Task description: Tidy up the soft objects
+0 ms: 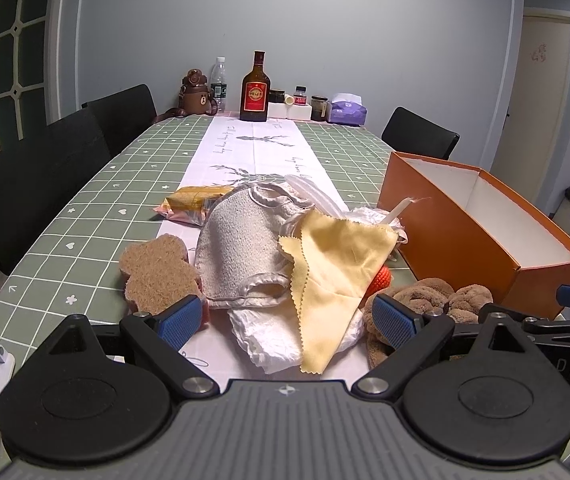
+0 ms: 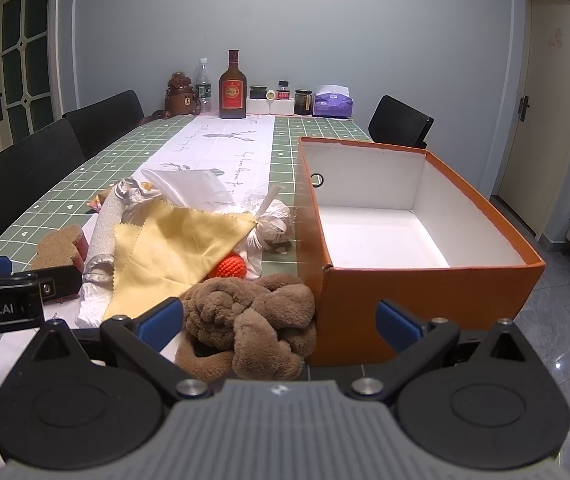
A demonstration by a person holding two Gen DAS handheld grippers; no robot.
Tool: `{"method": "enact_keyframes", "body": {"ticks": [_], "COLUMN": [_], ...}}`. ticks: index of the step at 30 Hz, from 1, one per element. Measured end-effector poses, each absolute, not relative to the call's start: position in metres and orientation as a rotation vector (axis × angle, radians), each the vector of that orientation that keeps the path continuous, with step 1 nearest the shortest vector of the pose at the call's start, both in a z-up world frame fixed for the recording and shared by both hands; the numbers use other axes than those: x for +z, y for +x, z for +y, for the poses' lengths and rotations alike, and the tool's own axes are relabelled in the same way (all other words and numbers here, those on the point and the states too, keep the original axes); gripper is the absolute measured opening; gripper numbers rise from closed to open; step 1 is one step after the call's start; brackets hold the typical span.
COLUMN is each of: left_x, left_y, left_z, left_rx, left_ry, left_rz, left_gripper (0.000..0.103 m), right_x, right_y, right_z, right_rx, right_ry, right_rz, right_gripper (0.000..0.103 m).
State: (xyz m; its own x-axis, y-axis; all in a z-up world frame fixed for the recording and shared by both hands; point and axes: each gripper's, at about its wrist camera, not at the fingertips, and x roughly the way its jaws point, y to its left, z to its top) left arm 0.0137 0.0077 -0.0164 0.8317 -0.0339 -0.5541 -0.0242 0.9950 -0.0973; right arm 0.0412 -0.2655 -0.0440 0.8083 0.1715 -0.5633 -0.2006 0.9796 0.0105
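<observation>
Green checked tablecloth, pile of soft items. Right gripper nearer: jaws spread, empty, brown plush knotted toy just ahead between fingers, touching open orange cardboard box to its right. Left gripper likewise spread, empty, before yellow pinked-edge cloth.

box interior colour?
White inside, orange outside; the open cardboard box shows it best in the right wrist view.

Brown plush touches orange box.
</observation>
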Motion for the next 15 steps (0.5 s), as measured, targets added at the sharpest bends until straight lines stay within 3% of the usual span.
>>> {"method": "enact_keyframes", "body": {"ticks": [15], "left_x": [-0.0166], "left_y": [0.0126], "left_z": [0.0094], "left_rx": [-0.012], "left_ry": [-0.102], "left_rz": [0.587], "left_gripper": [0.103], "right_x": [-0.0438], "right_y": [0.0411], "right_z": [-0.2642], "right_rx": [0.202], "right_ry": [-0.05], "right_rz": [0.598], "right_gripper": [0.1]}}
